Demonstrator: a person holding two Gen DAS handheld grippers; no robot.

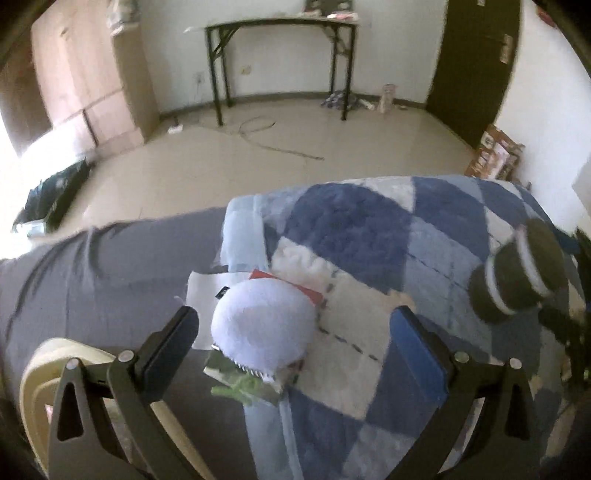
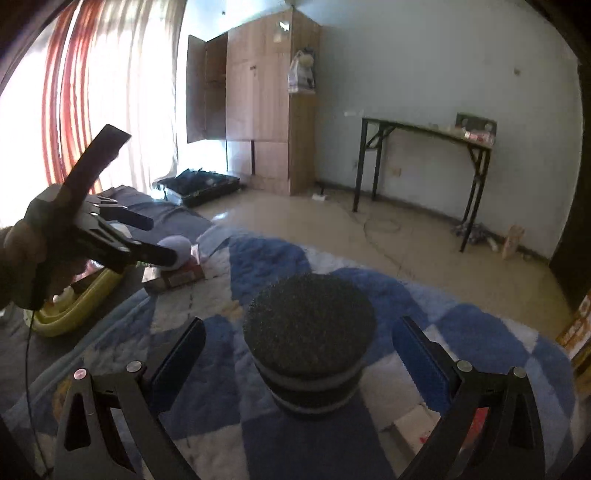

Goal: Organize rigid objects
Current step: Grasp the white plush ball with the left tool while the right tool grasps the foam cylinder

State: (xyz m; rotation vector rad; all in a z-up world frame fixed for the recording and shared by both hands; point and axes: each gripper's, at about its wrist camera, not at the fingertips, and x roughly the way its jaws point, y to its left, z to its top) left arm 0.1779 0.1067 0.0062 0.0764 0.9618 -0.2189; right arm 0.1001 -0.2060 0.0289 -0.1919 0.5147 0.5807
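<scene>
- The left gripper [image 1: 295, 325] hovers over the near edge of a blue-and-white checked quilt [image 1: 369, 229], its jaws spread wide with nothing pinched between them.
- Between those open fingers, though not touched by them, lies a round white plush ball [image 1: 264, 325]; it rests on a red-edged box [image 1: 314, 293] and a white paper sheet [image 1: 207, 291], with a green-printed packet [image 1: 247, 380] just near of it.
- A yellow plastic basin [image 1: 40, 369] sits at the near left on the grey bedsheet [image 1: 110, 266].
- The right gripper [image 2: 299, 332] is also released, its jaws wide apart on either side of a dark green foam cylinder with pale bands [image 2: 310, 332], which stands upright on the quilt, untouched by either finger.
- From the left wrist view this cylinder [image 1: 517, 273] appears at the far right of the quilt.
- Far off, a black-legged folding table [image 1: 280, 26] stands against the wall, and a wooden wardrobe [image 2: 258, 92] stands to its left.
</scene>
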